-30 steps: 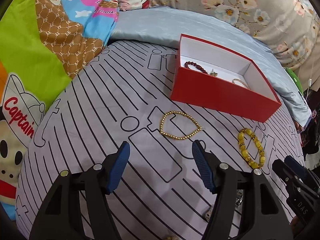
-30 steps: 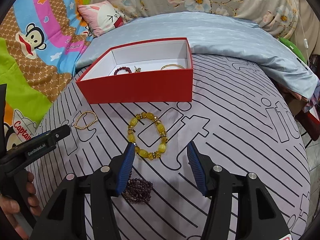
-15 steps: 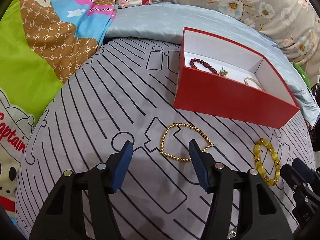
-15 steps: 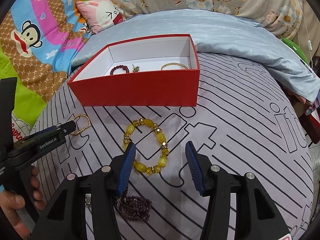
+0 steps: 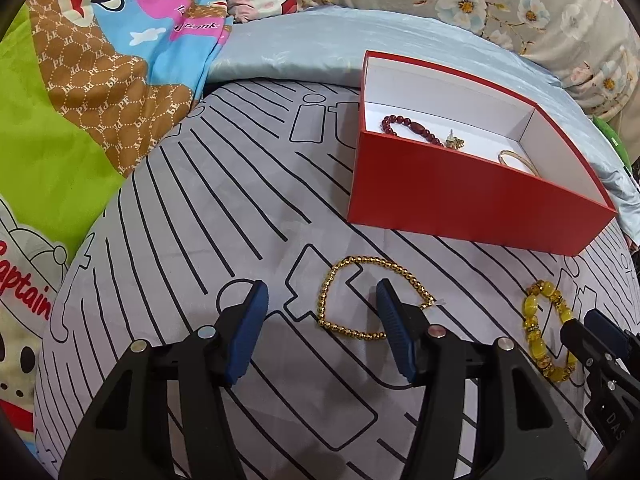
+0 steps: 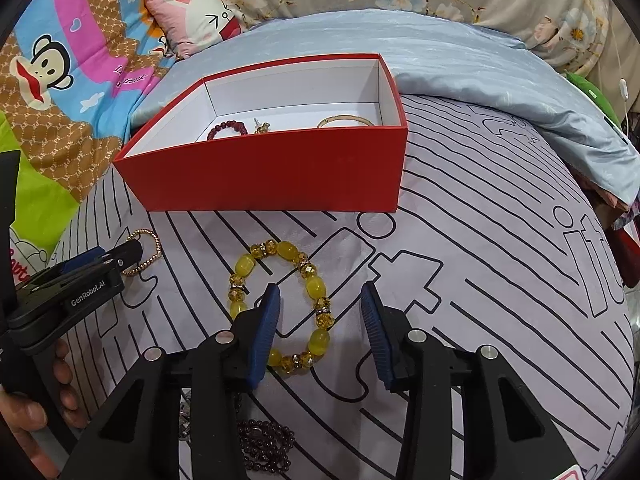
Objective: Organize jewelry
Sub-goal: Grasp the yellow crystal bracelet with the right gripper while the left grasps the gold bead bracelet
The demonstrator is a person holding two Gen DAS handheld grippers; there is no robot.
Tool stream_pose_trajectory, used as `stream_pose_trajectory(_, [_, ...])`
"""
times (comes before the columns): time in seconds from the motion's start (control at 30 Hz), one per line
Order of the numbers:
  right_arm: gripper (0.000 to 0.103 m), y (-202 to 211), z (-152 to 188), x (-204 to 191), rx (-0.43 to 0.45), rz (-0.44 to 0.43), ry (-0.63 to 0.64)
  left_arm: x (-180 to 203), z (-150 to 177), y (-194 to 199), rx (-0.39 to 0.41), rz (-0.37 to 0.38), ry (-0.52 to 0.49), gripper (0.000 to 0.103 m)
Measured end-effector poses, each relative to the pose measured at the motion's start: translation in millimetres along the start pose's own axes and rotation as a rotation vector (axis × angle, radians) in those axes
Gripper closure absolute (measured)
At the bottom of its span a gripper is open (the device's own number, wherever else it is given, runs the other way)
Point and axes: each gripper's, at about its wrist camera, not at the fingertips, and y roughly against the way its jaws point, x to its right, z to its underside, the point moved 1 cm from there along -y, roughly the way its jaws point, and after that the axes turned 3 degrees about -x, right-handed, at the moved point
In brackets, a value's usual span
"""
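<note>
A red box with a white inside holds a dark red bead bracelet, a small gold earring and a thin gold bangle; the box also shows in the right wrist view. A gold bead bracelet lies on the grey striped sheet. My left gripper is open with its fingers on either side of one end of it. A yellow bead bracelet lies in front of the box. My right gripper is open, straddling its right side.
A dark purple bead bracelet lies under the right gripper's body. The striped grey sheet covers a bed, with a pale blue quilt, a cartoon blanket and a pink pillow behind.
Both grippers moved forward and lower. The left one now straddles the gold bead bracelet, the right one the yellow bracelet. Both stayed open.
</note>
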Motion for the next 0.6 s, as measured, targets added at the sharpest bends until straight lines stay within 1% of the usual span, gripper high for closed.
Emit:
stream_pose_trajectory(0.2, [0.063, -4.0, 3.2, -0.6, -0.01, 0.001, -0.002, 1.4, 1.2, -0.3, 0.008, -0.011, -0.008, 0.049])
stream_pose_trajectory(0.43, [0.064, -4.8, 6.1, -2.5, -0.001, 0.013, 0.007, 3.2, 4.6, 1.4, 0.013, -0.018, -0.012, 0.05])
stream_pose_trajectory(0.47, [0.064, -5.0, 6.6, -3.4, 0.001, 0.019, 0.013, 3.2, 5.5, 2.0, 0.013, -0.018, -0.011, 0.05])
stream_pose_trajectory(0.53, [0.069, -5.0, 8.1, -5.9, 0.005, 0.042, 0.031, 3.6, 8.2, 3.8, 0.011, -0.014, -0.01, 0.05])
stream_pose_trajectory(0.6, [0.071, -4.4, 8.7, -5.5, 0.007, 0.046, 0.034, 4.9, 11.2, 5.8, 0.012, -0.011, -0.015, 0.05])
